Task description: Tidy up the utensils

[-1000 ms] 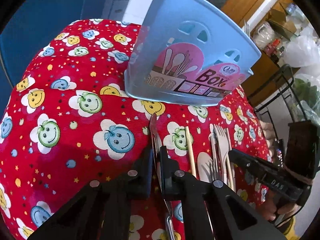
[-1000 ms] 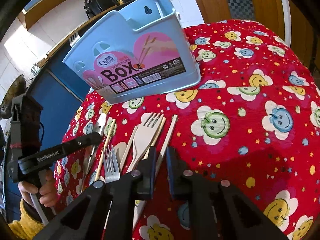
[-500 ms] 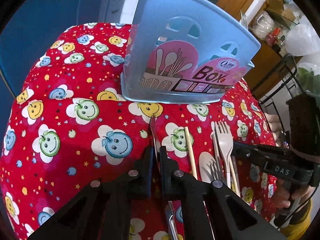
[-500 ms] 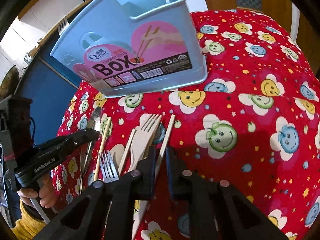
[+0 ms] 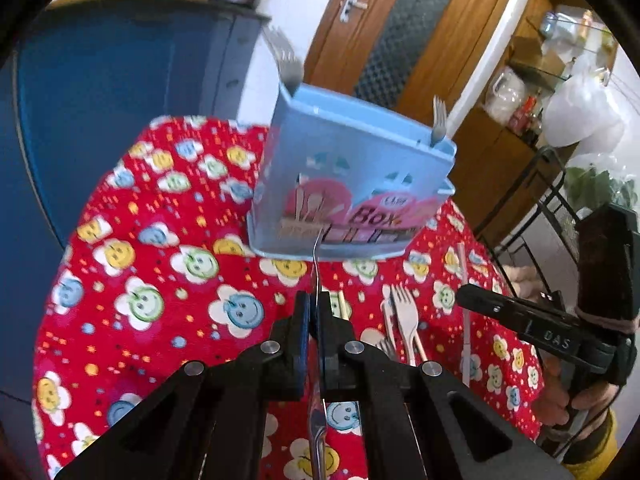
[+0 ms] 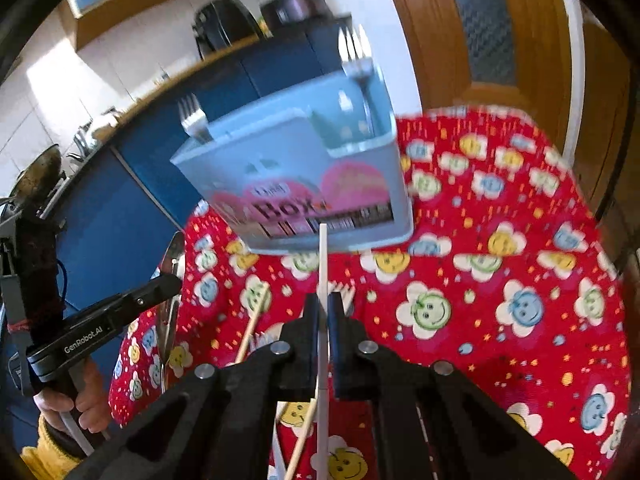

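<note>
A light blue utensil box (image 5: 352,184) (image 6: 304,176) stands at the far side of the red flowered tablecloth (image 5: 140,280), with metal forks (image 5: 288,64) (image 6: 356,60) upright in it. My left gripper (image 5: 315,300) is shut on a metal knife (image 5: 316,256), seen edge-on and lifted off the cloth. My right gripper (image 6: 323,302) has its jaws closing on a white chopstick (image 6: 323,264) that points toward the box. Pale forks (image 5: 404,312) and a wooden chopstick (image 6: 252,328) lie on the cloth between the grippers.
A blue cabinet (image 5: 100,100) stands beyond the table's left edge and a wooden door (image 5: 400,32) behind the box. A black wire rack (image 5: 552,200) is at the right. A hand in a yellow sleeve (image 6: 80,400) holds the left gripper.
Both grippers rose and tilted up, lifting the knife and the white chopstick off the cloth. The right jaws narrowed onto the chopstick. The box now looks farther and lower.
</note>
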A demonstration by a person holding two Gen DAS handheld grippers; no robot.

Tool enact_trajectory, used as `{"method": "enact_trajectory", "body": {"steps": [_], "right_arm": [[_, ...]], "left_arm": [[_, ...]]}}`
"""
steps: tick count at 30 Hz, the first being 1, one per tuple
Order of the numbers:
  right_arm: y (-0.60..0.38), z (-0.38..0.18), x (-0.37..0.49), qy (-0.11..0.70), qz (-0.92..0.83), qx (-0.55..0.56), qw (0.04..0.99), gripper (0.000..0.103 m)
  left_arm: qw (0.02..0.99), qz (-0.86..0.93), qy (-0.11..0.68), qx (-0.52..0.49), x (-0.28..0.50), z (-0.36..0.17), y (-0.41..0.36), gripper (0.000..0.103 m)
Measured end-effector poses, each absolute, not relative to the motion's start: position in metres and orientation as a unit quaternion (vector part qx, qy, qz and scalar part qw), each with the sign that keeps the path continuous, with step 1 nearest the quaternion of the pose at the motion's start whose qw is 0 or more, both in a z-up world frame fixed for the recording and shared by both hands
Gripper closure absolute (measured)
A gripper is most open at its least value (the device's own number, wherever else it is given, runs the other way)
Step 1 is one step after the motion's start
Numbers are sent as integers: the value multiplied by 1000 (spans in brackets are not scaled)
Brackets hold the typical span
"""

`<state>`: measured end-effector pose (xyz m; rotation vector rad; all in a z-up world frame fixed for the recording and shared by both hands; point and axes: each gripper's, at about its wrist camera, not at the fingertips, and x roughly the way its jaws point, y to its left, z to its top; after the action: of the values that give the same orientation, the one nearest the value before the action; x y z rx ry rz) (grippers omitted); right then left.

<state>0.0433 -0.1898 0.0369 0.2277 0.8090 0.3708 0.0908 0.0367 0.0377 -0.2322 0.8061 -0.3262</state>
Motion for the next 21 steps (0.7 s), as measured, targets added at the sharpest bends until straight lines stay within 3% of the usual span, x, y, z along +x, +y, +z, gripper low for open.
{"method": "enact_trajectory", "body": {"steps": [10, 21], "right_arm": [[-187, 73, -2, 300, 169, 100, 933, 97], [-198, 91, -18, 258, 151, 107, 948, 97]], "left_arm": [[930, -155, 315, -109, 59, 77, 40, 100], [947, -160, 255, -115, 43, 112, 42, 100]]}}
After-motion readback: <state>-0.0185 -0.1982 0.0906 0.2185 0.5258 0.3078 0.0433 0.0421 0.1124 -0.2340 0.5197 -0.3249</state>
